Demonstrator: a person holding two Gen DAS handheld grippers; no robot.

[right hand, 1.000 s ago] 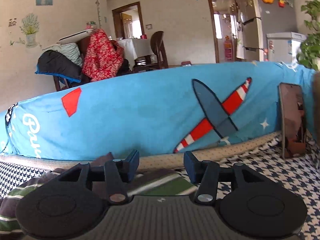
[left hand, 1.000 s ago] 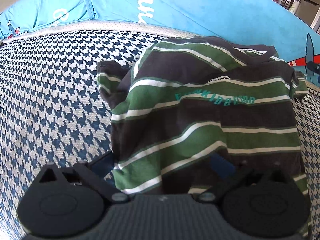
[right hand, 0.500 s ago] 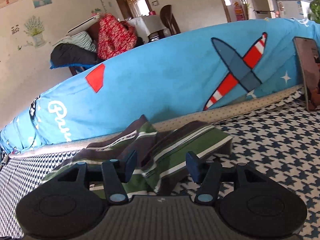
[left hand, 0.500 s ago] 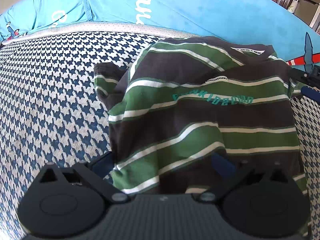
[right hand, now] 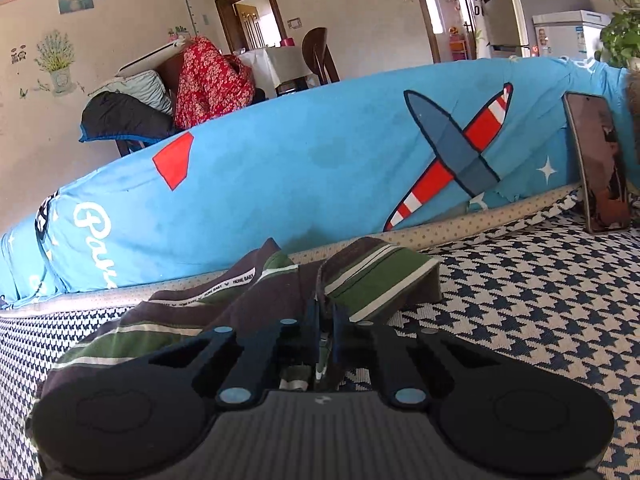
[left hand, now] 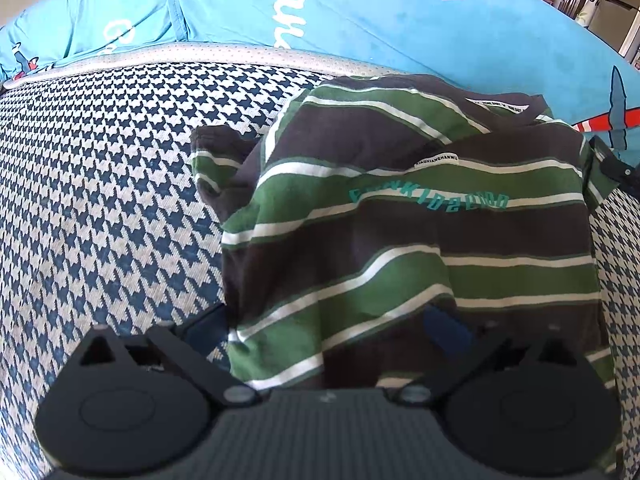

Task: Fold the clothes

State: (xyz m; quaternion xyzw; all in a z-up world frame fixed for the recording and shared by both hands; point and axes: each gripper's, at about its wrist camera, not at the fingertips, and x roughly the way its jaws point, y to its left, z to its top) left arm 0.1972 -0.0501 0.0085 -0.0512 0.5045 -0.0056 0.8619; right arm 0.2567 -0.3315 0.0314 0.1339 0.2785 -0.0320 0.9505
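A green, brown and white striped shirt (left hand: 400, 216) lies partly folded on the houndstooth cover, with a sleeve sticking out to the left. My left gripper (left hand: 328, 328) is open, its fingers spread wide at the shirt's near edge; cloth lies over the gap and partly hides the right finger. In the right wrist view the shirt (right hand: 256, 300) lies bunched in front. My right gripper (right hand: 324, 320) is shut on a fold of the shirt near the right sleeve (right hand: 380, 276). The right gripper's tip shows at the shirt's right edge in the left wrist view (left hand: 612, 168).
The shirt rests on a blue and white houndstooth cover (left hand: 100, 184). A long blue cushion (right hand: 300, 168) with a plane print runs along the back. A phone (right hand: 600, 164) leans against it at far right. Chairs with clothes (right hand: 200, 80) stand behind.
My right gripper has come down to the shirt's right side and closed on a fold of it. My left gripper stays open at the near edge.
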